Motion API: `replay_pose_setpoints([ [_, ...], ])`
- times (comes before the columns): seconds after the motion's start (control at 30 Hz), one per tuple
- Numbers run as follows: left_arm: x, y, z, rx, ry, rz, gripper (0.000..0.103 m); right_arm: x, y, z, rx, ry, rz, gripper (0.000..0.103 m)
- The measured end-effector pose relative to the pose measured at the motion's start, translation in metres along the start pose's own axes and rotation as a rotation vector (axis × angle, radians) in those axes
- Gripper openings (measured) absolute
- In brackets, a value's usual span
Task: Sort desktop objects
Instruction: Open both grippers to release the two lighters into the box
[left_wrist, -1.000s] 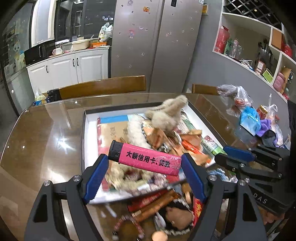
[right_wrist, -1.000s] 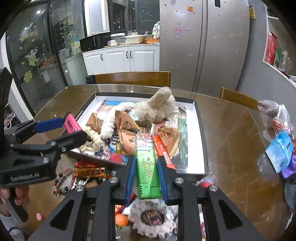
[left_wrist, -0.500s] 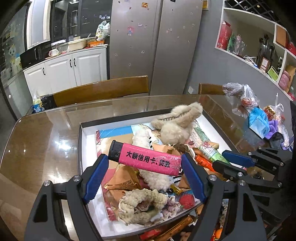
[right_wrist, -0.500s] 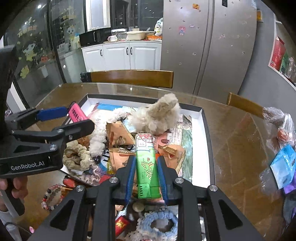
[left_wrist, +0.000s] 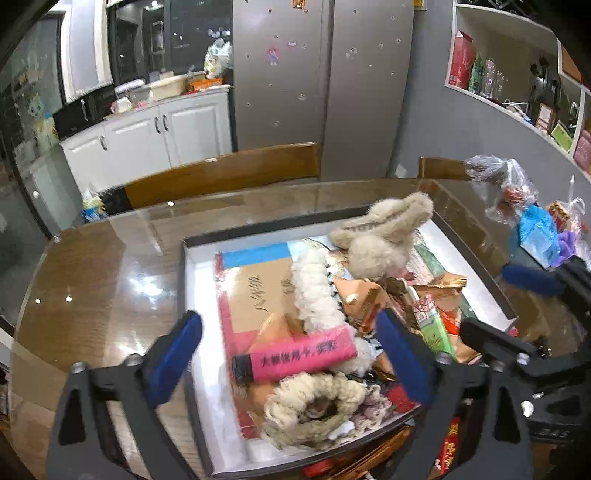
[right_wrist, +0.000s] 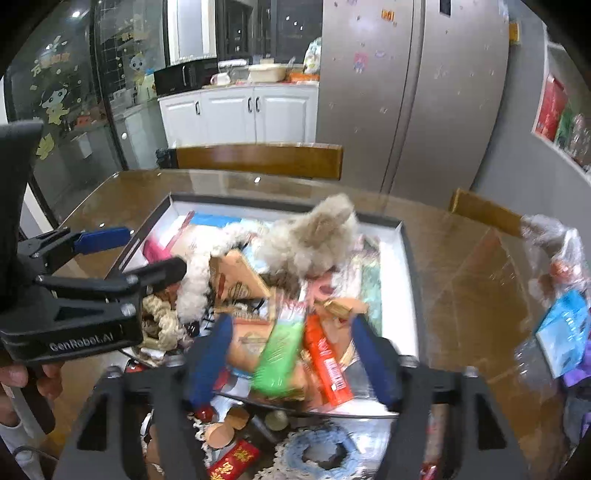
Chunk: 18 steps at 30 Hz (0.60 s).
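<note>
I see a glossy brown table (left_wrist: 92, 266) with wooden chairs (left_wrist: 221, 177) behind it. Beyond stand a steel fridge (right_wrist: 413, 92), white cabinets (right_wrist: 240, 110), grey walls and open shelves (left_wrist: 517, 74). Ceiling lights glint off the tabletop.

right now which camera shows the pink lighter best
The left wrist view: the pink lighter lies whole between the open fingers, printed side up, on the pile in the tray. The right wrist view shows only a blurred pink end behind the left gripper.
</note>
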<state>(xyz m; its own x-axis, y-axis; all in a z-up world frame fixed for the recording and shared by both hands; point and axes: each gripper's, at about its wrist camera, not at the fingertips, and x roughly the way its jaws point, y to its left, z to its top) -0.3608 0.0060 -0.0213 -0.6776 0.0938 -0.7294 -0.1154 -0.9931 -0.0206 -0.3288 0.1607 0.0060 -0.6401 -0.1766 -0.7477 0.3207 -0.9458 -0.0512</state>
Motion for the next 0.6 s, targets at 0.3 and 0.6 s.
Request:
replay_pose_setpoints([
  [0.3, -0.017, 0.006, 0.004, -0.014, -0.033, -0.005, 0.103, -0.02, -0.006, 0.005, 0.016, -0.036, -0.006, 0.079],
  [0.6, -0.023, 0.007, 0.004, -0.029, -0.039, -0.023, 0.103, -0.027, -0.001, 0.007, 0.007, -0.055, -0.003, 0.079],
])
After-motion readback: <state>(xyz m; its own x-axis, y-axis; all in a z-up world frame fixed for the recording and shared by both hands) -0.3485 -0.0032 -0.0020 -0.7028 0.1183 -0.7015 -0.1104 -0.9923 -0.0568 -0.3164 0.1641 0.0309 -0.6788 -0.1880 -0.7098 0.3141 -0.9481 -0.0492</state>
